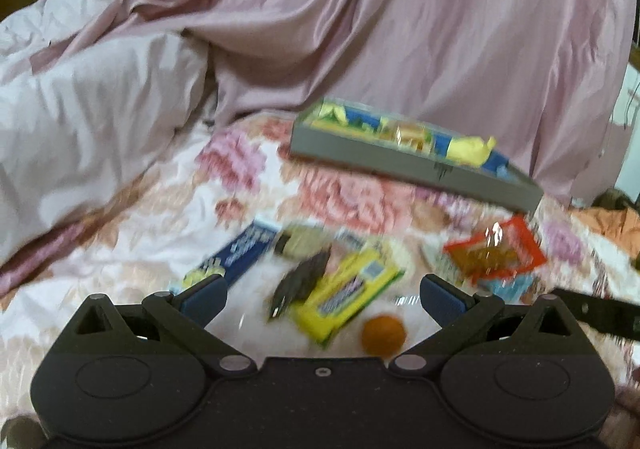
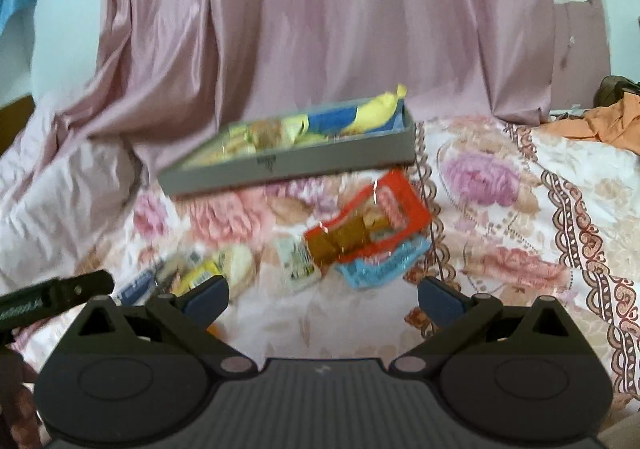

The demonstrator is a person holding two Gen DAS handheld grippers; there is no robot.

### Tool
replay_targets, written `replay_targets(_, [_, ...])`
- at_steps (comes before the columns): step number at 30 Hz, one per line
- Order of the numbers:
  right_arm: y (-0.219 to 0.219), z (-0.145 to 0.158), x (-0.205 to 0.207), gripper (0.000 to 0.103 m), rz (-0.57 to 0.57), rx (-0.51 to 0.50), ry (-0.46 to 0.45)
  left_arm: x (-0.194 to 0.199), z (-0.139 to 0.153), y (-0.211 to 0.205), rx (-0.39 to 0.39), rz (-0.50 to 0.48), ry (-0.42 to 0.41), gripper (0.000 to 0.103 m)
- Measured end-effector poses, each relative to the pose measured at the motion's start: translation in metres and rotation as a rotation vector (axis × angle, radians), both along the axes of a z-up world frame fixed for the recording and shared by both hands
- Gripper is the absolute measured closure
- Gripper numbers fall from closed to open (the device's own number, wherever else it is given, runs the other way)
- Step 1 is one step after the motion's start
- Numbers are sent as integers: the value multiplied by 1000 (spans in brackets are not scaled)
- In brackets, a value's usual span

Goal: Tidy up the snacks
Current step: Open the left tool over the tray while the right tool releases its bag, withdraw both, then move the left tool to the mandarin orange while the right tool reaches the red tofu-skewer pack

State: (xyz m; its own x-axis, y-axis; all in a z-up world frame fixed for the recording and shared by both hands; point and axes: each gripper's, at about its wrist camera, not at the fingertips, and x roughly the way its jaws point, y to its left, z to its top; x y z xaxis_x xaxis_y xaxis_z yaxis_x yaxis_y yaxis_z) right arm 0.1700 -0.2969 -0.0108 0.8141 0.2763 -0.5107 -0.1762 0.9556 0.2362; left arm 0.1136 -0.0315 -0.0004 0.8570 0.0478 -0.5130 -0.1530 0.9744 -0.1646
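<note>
Crinkly, light red packet (image 2: 370, 223) near bed's middle, best pinched by an edge; both grippers (image 1: 322, 291) (image 2: 322, 291) agape, empty.

Loose snack packets (image 1: 344, 289) motion-blurred, labels unreadable

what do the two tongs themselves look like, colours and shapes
Both look alike. The left tongs and the right tongs have a matte black body with two round discs, angular black linkage arms joined by silver-grey pivot pins, and dark blue finger pads at the tips. The right body has a ribbed centre panel. No cables or sleeves show.
</note>
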Motion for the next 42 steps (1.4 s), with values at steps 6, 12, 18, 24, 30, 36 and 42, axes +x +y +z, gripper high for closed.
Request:
replay_targets(6, [17,-11,8,0,54,-68,78,-1,-19,2,20,-17,73,1])
replay_targets(12, [24,-18,17,0,86,-82,136,4,-30,-4,57,-74,101,1])
replay_targets(18, [25,-22,23,0,81,-87,169,8,-38,-8,82,-106,123,1])
replay_targets(24, [25,-23,31,0,94,-92,189,14,-40,-8,79,-116,132,1])
replay_targets(30, [17,-22,47,0,94,-57,209,22,-41,-14,84,-158,127,1])
replay_targets(36, [5,-25,73,0,145,-18,235,35,-42,-25,89,-208,122,1])
replay_targets(42, [-7,-25,98,0,206,-65,165,50,-49,-37,60,-245,139,1])
